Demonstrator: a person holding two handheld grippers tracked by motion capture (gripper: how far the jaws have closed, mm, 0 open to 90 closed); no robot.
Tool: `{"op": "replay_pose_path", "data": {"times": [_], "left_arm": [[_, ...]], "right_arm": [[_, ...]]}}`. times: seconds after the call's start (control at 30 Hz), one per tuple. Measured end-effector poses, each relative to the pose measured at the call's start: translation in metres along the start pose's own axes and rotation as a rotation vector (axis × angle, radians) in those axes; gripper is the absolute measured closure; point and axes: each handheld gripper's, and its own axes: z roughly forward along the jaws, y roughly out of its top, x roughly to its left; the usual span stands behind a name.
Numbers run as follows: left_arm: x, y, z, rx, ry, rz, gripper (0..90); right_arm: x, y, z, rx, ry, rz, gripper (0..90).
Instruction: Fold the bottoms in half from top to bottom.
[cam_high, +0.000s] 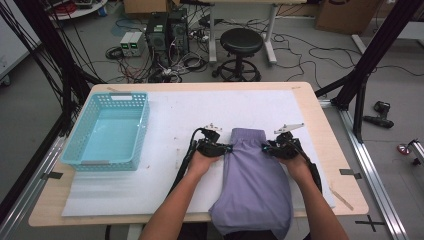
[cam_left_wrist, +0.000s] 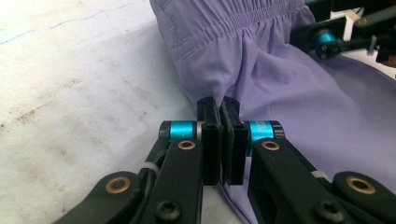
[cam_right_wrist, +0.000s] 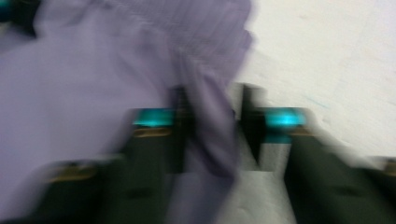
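Landmark is the purple elastic-waist shorts (cam_high: 255, 175), lying on the white table mat (cam_high: 200, 110), well right of the empty turquoise basket (cam_high: 111, 131) and hanging off the near table edge. Left gripper (cam_high: 227, 148) sits at the shorts' left waistband edge, jaws pinched tight on a fold of that fabric. Right gripper (cam_high: 266, 147) is at the right waistband edge, fabric between its jaws with a gap still showing beside it, view blurred.

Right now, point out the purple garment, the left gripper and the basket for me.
purple garment (cam_high: 255, 175), high view, on its flat middle.
left gripper (cam_left_wrist: 220, 109), left gripper view, at the jaw tips pinching the garment's edge.
basket (cam_high: 140, 127), high view, on its right wall.
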Motion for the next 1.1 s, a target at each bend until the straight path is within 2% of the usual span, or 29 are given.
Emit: {"op": "replay_pose_path", "data": {"times": [0.03, 0.07, 0.1, 0.17, 0.27, 0.4, 0.57, 0.7, 0.8, 0.93, 1.1], "left_arm": [[0.000, 0.000, 0.000, -0.001, -0.002, -0.001, 87.9], [0.001, 0.000, 0.000, -0.001, -0.005, 0.000, 88.0], [0.001, 0.000, -0.001, -0.001, -0.007, 0.006, 88.1], [0.002, 0.001, -0.003, -0.010, -0.011, 0.016, 88.2], [0.004, 0.003, -0.008, -0.036, -0.012, 0.026, 88.3], [0.010, 0.009, -0.016, -0.071, -0.018, 0.049, 88.4], [0.018, 0.027, -0.030, -0.121, -0.011, 0.064, 88.3], [0.021, 0.034, -0.040, -0.181, -0.039, 0.076, 88.3], [0.018, 0.034, -0.043, -0.198, -0.063, 0.099, 88.3], [0.010, 0.031, -0.046, -0.199, -0.080, 0.129, 88.2], [0.001, 0.026, -0.055, -0.235, -0.112, 0.137, 88.2]], "right_arm": [[0.004, 0.001, 0.001, 0.004, -0.016, -0.024, 84.0], [0.007, 0.002, 0.002, 0.003, -0.010, -0.041, 86.2], [0.007, 0.002, 0.002, 0.003, -0.012, -0.043, 87.6], [0.001, 0.002, 0.002, 0.004, 0.035, 0.000, 89.0], [-0.004, 0.004, 0.000, 0.002, 0.066, 0.011, 89.5], [-0.006, 0.011, -0.001, -0.026, 0.069, -0.008, 89.6], [-0.009, 0.028, -0.005, -0.082, 0.068, -0.005, 89.6], [-0.010, 0.039, -0.010, -0.135, 0.067, -0.008, 89.5], [-0.012, 0.039, -0.016, -0.177, 0.073, 0.005, 89.5], [-0.010, 0.037, -0.026, -0.186, 0.081, -0.006, 89.4], [-0.003, 0.034, -0.039, -0.212, 0.099, -0.022, 89.4]]}}
